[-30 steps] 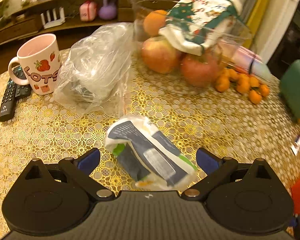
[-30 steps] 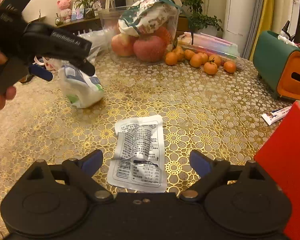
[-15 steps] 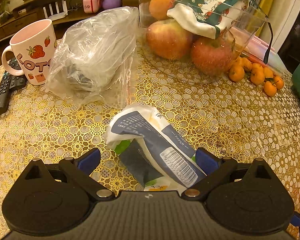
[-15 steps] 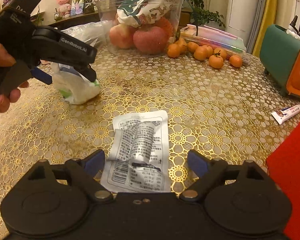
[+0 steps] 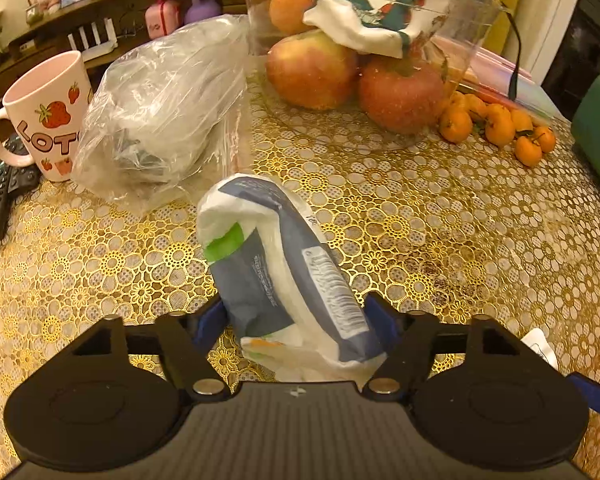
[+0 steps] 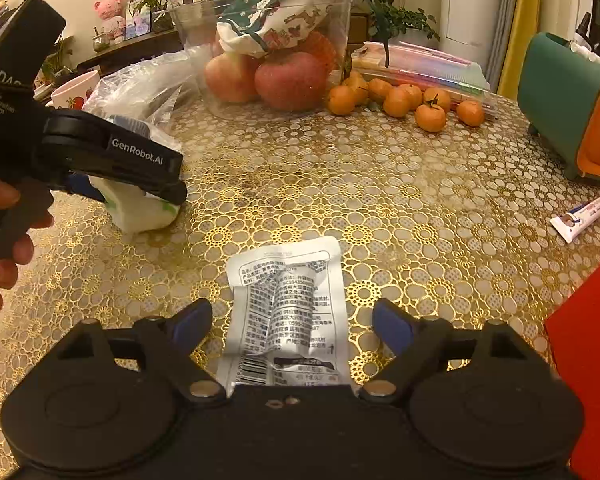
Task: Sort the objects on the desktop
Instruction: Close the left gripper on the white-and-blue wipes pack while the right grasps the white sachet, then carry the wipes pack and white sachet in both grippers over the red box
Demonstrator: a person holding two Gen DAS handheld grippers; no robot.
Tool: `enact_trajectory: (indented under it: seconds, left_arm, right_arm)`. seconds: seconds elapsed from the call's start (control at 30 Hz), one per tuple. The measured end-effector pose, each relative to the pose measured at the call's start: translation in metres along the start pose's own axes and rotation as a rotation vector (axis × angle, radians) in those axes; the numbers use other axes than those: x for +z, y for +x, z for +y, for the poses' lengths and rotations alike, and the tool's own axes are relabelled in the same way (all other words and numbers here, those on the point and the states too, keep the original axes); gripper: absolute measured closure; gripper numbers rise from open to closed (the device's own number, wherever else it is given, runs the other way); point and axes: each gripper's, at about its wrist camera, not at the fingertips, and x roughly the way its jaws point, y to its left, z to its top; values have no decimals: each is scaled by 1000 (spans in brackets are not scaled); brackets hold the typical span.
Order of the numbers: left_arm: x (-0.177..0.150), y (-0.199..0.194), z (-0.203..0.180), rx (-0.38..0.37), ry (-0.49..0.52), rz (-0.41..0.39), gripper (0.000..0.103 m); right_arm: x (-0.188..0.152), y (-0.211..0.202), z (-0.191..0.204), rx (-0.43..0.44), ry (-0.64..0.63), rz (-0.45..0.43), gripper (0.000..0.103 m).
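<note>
White-and-blue tissue pack point(image 5: 288, 276) getting squeezed by my closing left hand-held gripper point(image 5: 296, 320); next I'd lift it, while the right hand-held gripper point(image 6: 292, 326), spread but narrowing, straddles the sachet point(image 6: 288, 304).

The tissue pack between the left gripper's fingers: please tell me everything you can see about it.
The tissue pack is a soft, crumpled plastic packet, white and dark blue, with a green patch and a barcode label. It lies tilted on the gold-patterned tablecloth, just in front of the clear plastic bag. The left gripper is closing on it; both blue pads already touch its lower end.
</note>
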Motion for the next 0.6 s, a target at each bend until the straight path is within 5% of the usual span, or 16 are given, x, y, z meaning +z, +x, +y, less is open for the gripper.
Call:
enact_trajectory:
  seconds: [0.2, 0.6]
  left_arm:
    - [-4, -7, -1, -22, 19, -14, 52]
    - [-26, -28, -3, -51, 72, -42, 60]
  right_arm:
    - [-1, -5, -1, -15, -14, -9, 45]
    - [-6, -26, -8, 1, 17, -21, 48]
